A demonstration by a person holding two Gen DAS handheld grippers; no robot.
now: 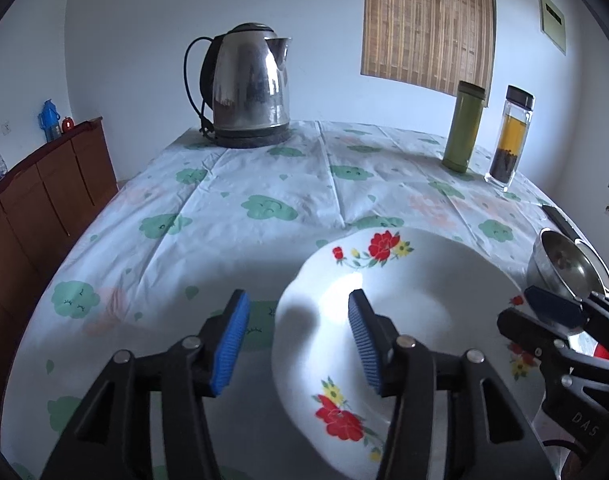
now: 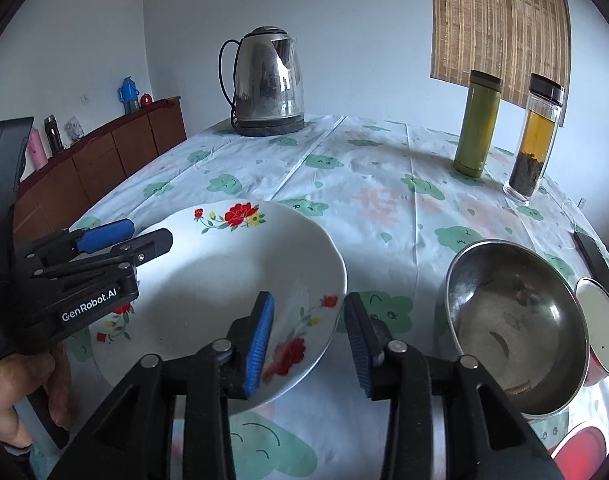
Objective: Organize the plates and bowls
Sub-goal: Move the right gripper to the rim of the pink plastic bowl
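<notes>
My left tool (image 1: 298, 340) and right tool (image 2: 308, 340) both stand spread astride opposite rims of the flowered plate (image 2: 224, 280), seemingly not pinching it. It lies near the worktop's (image 2: 384, 200) front edge, the steel bowl (image 2: 516, 328) beside it.

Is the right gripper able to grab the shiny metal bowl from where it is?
Probably yes. The right gripper is open over the plate rim, and the metal bowl sits just beside it, with only bare tablecloth between.

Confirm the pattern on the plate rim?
White plate with red and yellow flower sprays on the rim; clearest in the right wrist view.
</notes>
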